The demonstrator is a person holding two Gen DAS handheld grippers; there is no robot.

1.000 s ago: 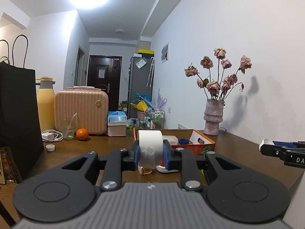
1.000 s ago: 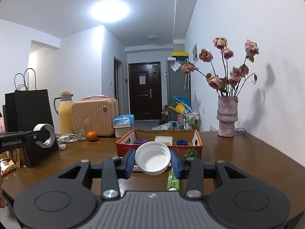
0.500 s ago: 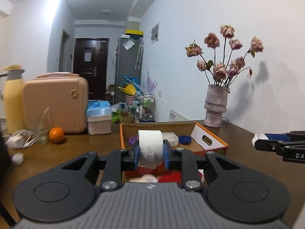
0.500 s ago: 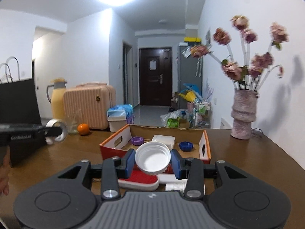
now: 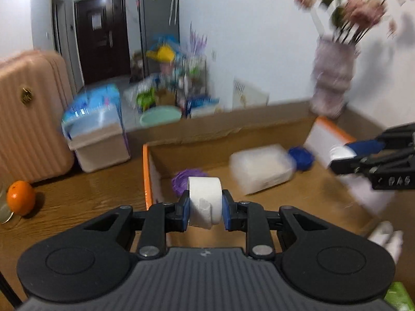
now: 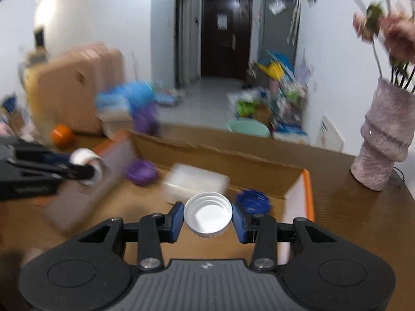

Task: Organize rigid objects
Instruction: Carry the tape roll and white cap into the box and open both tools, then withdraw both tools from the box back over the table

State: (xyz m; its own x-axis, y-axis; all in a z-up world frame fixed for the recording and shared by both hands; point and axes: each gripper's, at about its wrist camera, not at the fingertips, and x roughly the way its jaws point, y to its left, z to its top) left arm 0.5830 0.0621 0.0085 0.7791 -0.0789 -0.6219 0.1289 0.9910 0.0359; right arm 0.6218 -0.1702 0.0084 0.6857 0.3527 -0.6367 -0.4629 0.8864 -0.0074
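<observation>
My left gripper (image 5: pixel 205 211) is shut on a white roll of tape (image 5: pixel 205 202), held over the left part of an orange-edged cardboard box (image 5: pixel 147 181). My right gripper (image 6: pixel 207 216) is shut on a white screw lid (image 6: pixel 207 215), hollow side towards the camera, over the box's right part (image 6: pixel 307 194). Inside the box lie a purple lid (image 6: pixel 141 173), a white rectangular container (image 6: pixel 195 182) and a blue lid (image 6: pixel 251 200). Each gripper shows in the other's view: the right gripper (image 5: pixel 345 156) at the right edge, the left gripper (image 6: pixel 88 167) at the left edge.
A pink vase (image 6: pixel 384 145) of dried flowers stands on the brown table (image 6: pixel 350 207) right of the box. A peach suitcase (image 5: pixel 28 119), an orange (image 5: pixel 20 198) and a tissue box (image 5: pixel 96 132) stand to the left. White items (image 5: pixel 386 235) lie near the box's front right.
Both grippers have swept forward and tipped downward, from in front of the box to over its inside. Each keeps the same hold on its object.
</observation>
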